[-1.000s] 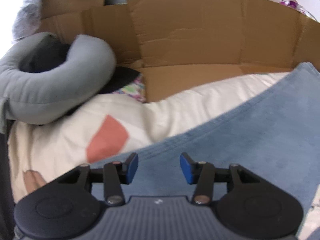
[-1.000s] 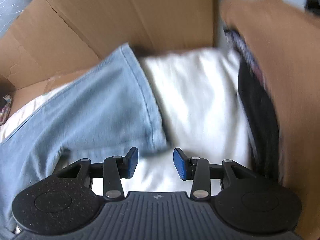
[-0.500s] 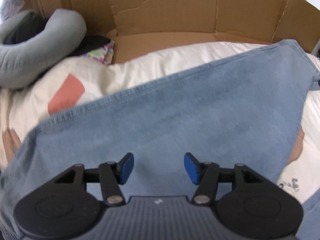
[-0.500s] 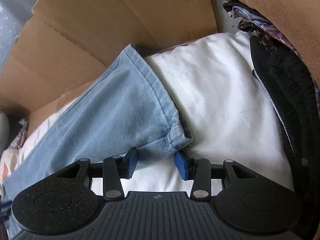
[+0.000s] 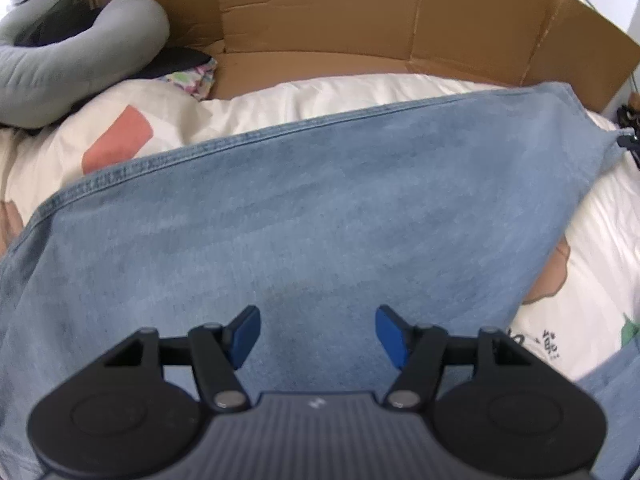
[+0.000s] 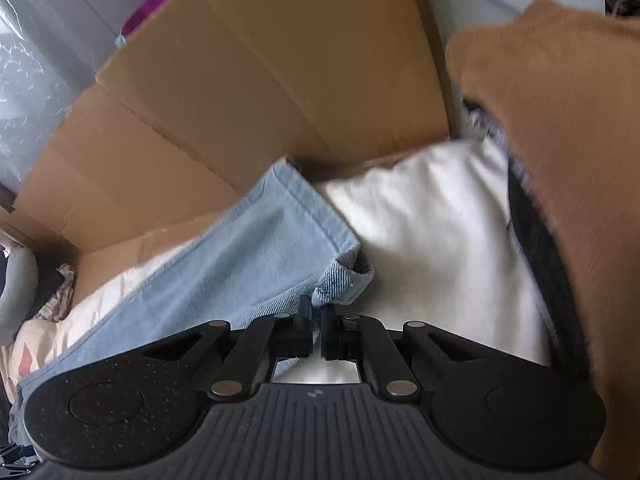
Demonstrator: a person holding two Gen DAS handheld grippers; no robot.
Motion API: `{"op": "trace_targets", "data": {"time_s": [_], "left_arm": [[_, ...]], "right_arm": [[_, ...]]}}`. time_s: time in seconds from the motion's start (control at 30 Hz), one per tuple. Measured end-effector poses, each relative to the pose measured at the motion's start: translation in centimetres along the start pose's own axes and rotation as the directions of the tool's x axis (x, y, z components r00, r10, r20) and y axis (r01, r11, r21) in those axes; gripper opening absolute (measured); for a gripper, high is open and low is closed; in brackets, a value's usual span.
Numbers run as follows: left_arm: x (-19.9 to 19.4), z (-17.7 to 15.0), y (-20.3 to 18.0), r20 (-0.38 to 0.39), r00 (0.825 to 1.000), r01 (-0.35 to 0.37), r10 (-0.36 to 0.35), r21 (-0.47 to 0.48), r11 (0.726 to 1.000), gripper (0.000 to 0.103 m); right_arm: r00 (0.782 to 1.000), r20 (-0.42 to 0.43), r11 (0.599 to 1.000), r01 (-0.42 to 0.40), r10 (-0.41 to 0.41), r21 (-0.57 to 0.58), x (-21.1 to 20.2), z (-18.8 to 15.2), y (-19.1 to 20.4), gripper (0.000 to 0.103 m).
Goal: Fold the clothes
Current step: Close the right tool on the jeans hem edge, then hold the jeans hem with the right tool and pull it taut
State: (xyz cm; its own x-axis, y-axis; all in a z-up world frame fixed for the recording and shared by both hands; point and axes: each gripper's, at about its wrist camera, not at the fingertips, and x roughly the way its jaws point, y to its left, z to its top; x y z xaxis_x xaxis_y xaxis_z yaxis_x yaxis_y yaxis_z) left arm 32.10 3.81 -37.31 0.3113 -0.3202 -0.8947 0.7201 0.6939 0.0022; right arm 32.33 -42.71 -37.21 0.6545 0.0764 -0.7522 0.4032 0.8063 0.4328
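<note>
Jaws of the right gripper (image 6: 316,322) pinched together on the hem corner of the jeans (image 6: 248,256), denim caught between the pads. Jaws of the left gripper (image 5: 318,334) apart and opening, nothing between them, blue pads (image 5: 245,334) poised above the broad middle of the jeans (image 5: 304,216).

Light blue, washed denim, spread flat across the white bedding (image 5: 340,92) and filling most of the left view. Double-stitched seam along the far edge, faded and slightly puckered toward the left end. Leg narrowing toward the bedding's right edge, ending at a hem near the far right corner. Corner of that hem turned up beside the right gripper, paler twill inside showing. Surface mostly smooth, few wrinkles.

Brown cardboard (image 5: 360,24) upright along the far edge of the bedding. Grey pillow (image 5: 72,68) at the far left corner. Brown cloth (image 6: 560,128) blurred at the right edge, over a dark garment (image 6: 548,264).
</note>
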Motion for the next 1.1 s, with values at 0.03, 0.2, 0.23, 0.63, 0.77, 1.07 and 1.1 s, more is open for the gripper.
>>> {"op": "trace_targets", "data": {"time_s": [0.03,0.2,0.23,0.63,0.77,1.07,1.1], "left_arm": [[-0.1,-0.1,0.0,0.003,1.000,0.005,-0.005,-0.008,1.000,0.066],[-0.2,-0.7,0.0,0.005,1.000,0.018,-0.018,-0.008,1.000,0.066],[-0.2,-0.7,0.0,0.006,1.000,0.018,-0.018,-0.007,1.000,0.066],[-2.3,-2.7,-0.3,0.039,0.993,0.107,-0.107,0.011,0.994,0.067],[-1.4,-3.3,-1.8,0.025,0.990,0.137,-0.138,0.042,0.990,0.067],[1.9,-3.7,-3.6,-0.011,0.995,0.098,-0.098,0.103,0.990,0.070],[2.0,-3.7,-3.6,-0.011,0.995,0.095,-0.094,0.108,0.990,0.071]], "right_arm": [[1.000,0.008,1.000,-0.002,0.002,-0.001,-0.4,0.6,-0.1,0.001],[0.999,0.033,1.000,-0.001,0.001,0.003,-1.2,2.1,0.4,0.001],[0.999,0.037,1.000,0.002,-0.002,-0.001,-1.4,2.2,0.5,0.001],[0.996,0.071,0.998,0.050,-0.048,-0.024,-2.8,2.7,1.2,0.001],[0.994,0.046,0.995,0.095,-0.094,-0.030,-1.3,2.0,0.7,0.001],[0.994,0.070,0.996,0.086,-0.084,-0.027,-1.6,1.9,1.3,0.001],[0.994,0.077,0.996,0.079,-0.076,-0.028,-2.1,2.1,1.7,0.001]]}}
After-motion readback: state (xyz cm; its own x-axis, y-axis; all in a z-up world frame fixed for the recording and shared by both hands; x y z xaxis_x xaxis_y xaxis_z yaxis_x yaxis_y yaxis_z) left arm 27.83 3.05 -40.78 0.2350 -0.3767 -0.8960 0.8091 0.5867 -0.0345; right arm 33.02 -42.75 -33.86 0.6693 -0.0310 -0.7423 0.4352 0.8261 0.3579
